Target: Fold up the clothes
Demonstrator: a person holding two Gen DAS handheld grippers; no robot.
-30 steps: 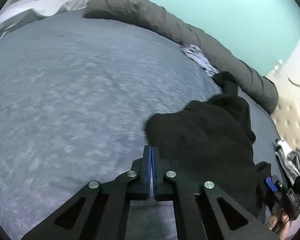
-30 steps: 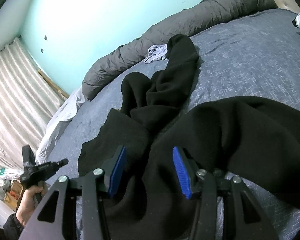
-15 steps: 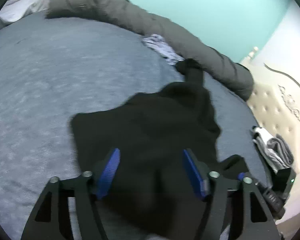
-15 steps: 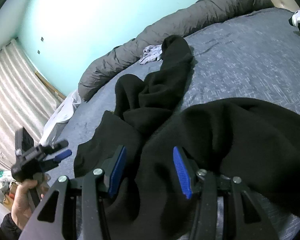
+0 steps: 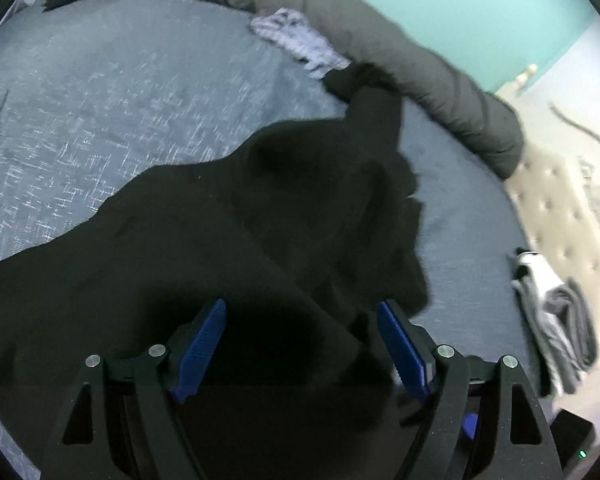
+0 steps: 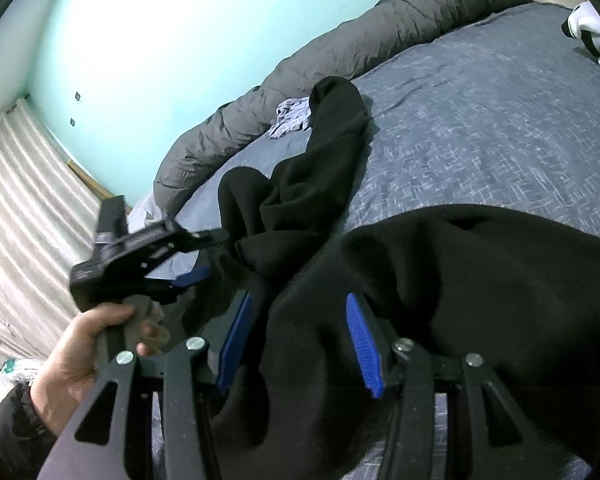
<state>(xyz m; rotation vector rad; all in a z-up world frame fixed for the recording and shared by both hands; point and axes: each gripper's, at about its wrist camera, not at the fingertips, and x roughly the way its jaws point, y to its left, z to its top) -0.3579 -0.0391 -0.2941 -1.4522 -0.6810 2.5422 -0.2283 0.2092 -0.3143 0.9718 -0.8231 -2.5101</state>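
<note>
A crumpled black garment [image 5: 284, 208] lies on the grey-blue bed cover [image 5: 100, 92], with one long part [image 6: 332, 136] stretching toward the far side. My left gripper [image 5: 302, 340] is open just above the garment's near portion, its blue pads [image 5: 204, 344] wide apart with black fabric below them. My right gripper [image 6: 300, 344] is also open, and a fold of the garment [image 6: 420, 272] lies between and under its fingers. In the right wrist view the left gripper [image 6: 208, 256] sits at the garment's left edge, held by a hand [image 6: 84, 344].
A rolled dark grey duvet [image 5: 400, 48] runs along the far side of the bed below a teal wall. A pale patterned cloth [image 5: 296, 42] lies beside it. Folded grey and white clothes [image 5: 552, 300] rest near the beige tufted headboard [image 5: 560, 200]. Curtains [image 6: 24, 208] hang at left.
My left gripper went from shut to open and swung from bare bed cover onto the black garment. The right gripper stayed open over the garment, barely moving.
</note>
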